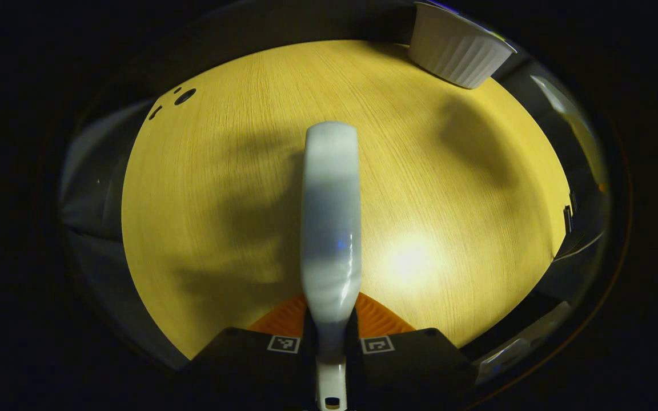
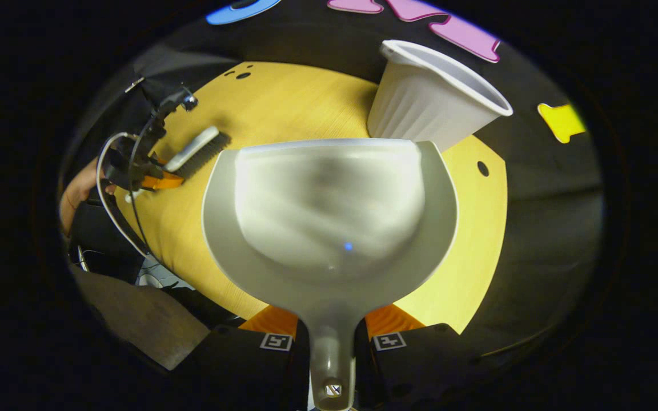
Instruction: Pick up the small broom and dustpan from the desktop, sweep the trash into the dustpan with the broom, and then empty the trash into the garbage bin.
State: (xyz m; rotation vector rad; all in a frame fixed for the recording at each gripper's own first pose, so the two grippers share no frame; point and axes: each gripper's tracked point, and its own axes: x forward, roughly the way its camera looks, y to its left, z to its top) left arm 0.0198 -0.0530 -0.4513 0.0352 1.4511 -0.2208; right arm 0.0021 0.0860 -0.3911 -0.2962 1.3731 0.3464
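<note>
While I hold the pale grey plastic dustpan (image 2: 329, 228) by its handle, clamped between the two fingers of the right hand-held gripper (image 2: 332, 334), its scoop sits just in front of the white ribbed plastic garbage bin (image 2: 432, 97), with the scoop's far lip nearly under the bin's rim. I judge the step in hand to be the emptying, or its close, since I see no trash in the scoop. To do it well I would bring the lip over the bin's mouth before tipping, and tilt slowly so nothing spills onto the yellow wood-grain surface (image 2: 283, 108).

The left hand-held gripper (image 1: 332, 337) is closed on the small white-handled broom (image 1: 330, 217), which points across the surface toward the bin (image 1: 457, 48), well apart from it. In the right gripper view the broom's dark bristles (image 2: 203, 154) show, pointing down at the surface far to the left of the bin, along with a hand holding that gripper. The left gripper view shows the broad bare stretch of surface (image 1: 220, 171) before the bin, where I can make out no trash.
</note>
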